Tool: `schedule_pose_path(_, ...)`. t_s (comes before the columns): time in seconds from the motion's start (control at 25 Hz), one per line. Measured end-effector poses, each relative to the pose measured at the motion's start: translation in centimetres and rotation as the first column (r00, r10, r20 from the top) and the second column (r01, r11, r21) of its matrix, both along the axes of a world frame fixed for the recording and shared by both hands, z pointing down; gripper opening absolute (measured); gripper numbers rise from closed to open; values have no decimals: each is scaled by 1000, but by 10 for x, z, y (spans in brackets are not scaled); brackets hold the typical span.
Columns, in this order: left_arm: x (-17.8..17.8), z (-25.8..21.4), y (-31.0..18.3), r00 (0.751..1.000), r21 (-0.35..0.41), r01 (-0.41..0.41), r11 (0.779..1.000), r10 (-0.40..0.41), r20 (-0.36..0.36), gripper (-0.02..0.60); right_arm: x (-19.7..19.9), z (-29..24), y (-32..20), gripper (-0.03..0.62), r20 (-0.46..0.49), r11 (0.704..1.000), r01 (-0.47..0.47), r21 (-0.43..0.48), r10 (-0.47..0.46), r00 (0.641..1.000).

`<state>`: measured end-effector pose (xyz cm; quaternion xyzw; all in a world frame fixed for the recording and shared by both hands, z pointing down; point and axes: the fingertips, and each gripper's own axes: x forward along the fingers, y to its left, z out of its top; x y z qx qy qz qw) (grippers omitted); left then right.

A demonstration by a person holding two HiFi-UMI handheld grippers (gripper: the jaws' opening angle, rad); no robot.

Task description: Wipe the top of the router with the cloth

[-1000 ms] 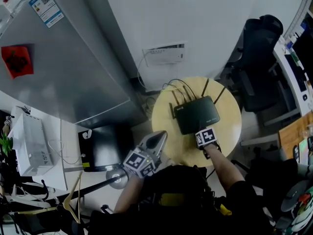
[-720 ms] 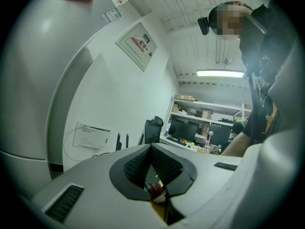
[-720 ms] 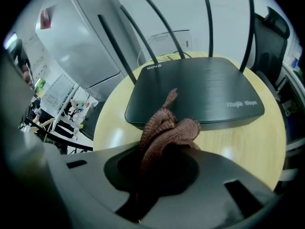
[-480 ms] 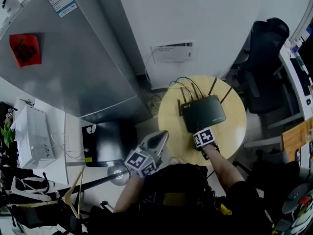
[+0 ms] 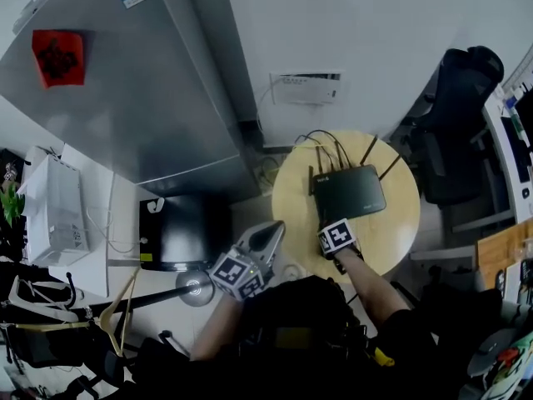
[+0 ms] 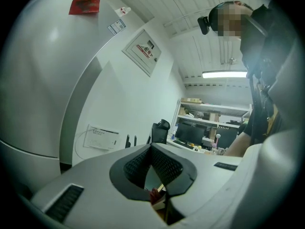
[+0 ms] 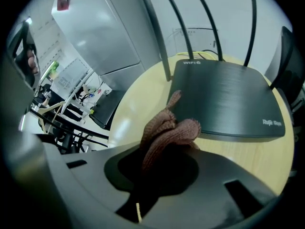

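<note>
Cloth (image 7: 164, 135) is bunching out of the right tongs (image 5: 331, 227), whose jaws are squeezing tight on a wad of it. The loose end is lapping onto the 7 o'clock corner of the router (image 5: 350, 192). Gripping it as a wad looks sensible to me: soft folds are facing the lid rather than hard jaws, and starting at a corner leaves the whole top ahead for the sweep.

The router is sitting on the round table (image 5: 291, 202), a little toward 12 o'clock from its middle. Its antennas (image 7: 178, 20) and cables (image 5: 321, 138) are trailing off at 12, so I'd guess the wiping is being worked from the open 6 o'clock side.

The left tongs (image 5: 265, 238) are hanging off the table past its 8 o'clock edge. Their jaws are pressing together with nothing between them, and they seem to be keeping out of the way.

The router is looking flat, black and faintly brushed, with pale lettering at two corners. I'm seeing no obvious dust. The cloth is showing as a brownish-pink knit.
</note>
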<state>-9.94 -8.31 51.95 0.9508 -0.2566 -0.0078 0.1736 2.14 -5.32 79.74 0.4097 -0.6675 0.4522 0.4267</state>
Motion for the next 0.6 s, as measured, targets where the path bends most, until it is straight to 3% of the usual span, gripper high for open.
schedule_pose_path(0.28, 8, -3, 21, 998, 10, 60, 998, -61, 34, -9, -39, -19, 9, 63, 128, 983, 160, 86, -170, 977)
schedule_pose_path(0.6, 32, -14, 41, 994, 15, 105, 994, -105, 17, -9, -33, -60, 17, 63, 188, 962, 143, 234, -189, 964)
